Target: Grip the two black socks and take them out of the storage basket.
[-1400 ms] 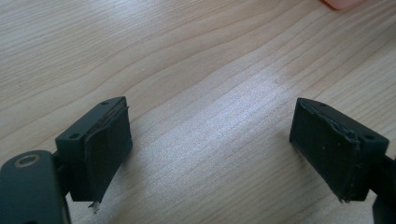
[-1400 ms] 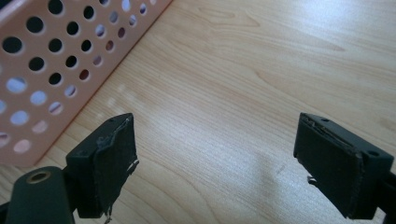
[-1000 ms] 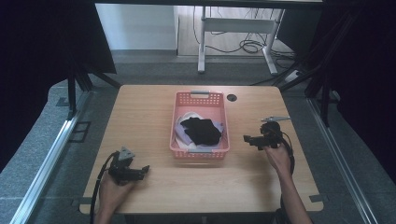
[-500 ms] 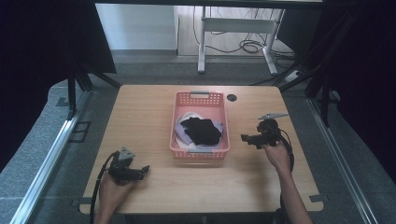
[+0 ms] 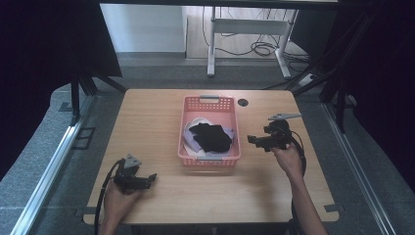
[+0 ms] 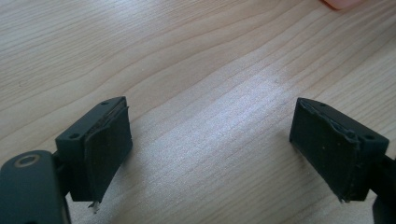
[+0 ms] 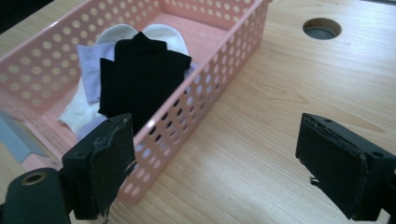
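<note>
Right hand-held gripper [image 5: 254, 141] hangs released at the basket's [image 5: 234, 126] 3 o'clock. Come over the rim, pinch the black garment [image 5: 211, 136] mid-fold. Left hand-held gripper [image 5: 149, 178] rests released on the tabletop [image 5: 161, 117].

A pink perforated basket [image 5: 210, 129] sits at the centre of the frame, its long sides running away from the viewer. Inside it, a folded black cloth [image 5: 211, 136] lies on top of pale lilac [image 7: 88, 58] and white [image 7: 81, 109] garments, spread flat toward the basket's nearer half.
</note>
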### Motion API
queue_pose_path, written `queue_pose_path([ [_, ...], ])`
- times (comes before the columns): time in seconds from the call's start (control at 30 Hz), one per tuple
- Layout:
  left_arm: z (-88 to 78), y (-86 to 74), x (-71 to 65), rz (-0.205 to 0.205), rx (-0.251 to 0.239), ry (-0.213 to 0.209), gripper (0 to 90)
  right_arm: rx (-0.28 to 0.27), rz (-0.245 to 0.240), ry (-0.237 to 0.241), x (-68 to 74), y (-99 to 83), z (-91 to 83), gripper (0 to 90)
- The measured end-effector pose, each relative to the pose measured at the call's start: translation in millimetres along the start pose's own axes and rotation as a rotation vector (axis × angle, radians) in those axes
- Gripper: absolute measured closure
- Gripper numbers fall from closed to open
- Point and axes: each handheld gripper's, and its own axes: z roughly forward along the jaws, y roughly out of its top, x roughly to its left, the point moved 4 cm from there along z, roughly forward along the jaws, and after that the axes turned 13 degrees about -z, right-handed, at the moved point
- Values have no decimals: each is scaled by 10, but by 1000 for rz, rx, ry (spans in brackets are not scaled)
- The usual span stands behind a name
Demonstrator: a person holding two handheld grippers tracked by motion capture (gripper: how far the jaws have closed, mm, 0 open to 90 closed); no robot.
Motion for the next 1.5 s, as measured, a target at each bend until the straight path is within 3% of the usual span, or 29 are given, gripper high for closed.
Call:
queue_pose_path([
  [0.57,0,0,0,0,0,0,127,-37,-39,67,231,330,153,125],
  [1.2,0,1,2,3,0,0,127,52,-83,195,583,702,628,138],
  [1.5,0,2,3,4,0,1,127,98,-89,150,659,813,964,243],
])
